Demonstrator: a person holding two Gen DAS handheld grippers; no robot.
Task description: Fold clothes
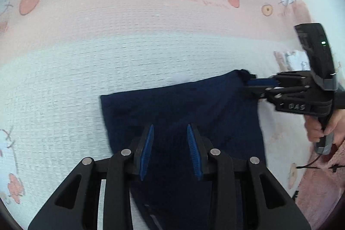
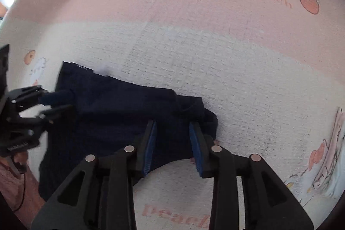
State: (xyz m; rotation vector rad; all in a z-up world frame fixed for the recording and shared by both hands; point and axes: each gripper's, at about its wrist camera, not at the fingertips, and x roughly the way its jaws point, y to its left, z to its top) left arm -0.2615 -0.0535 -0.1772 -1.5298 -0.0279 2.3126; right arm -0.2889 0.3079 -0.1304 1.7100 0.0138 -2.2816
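Right wrist view alone: "peach" lettering [image 2: 175, 216] below navy garment [image 2: 120, 113], both grippers [image 2: 172, 143] wide.

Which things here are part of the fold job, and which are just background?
Part of the job:
- navy garment, partly folded on the bed
- left gripper, open over the garment
- right gripper, open at the garment's edge

Just there:
- pink and white cartoon-cat bedsheet under everything
- fuzzy pink fabric at the bed's edge
- thin black cable from the right gripper's handle
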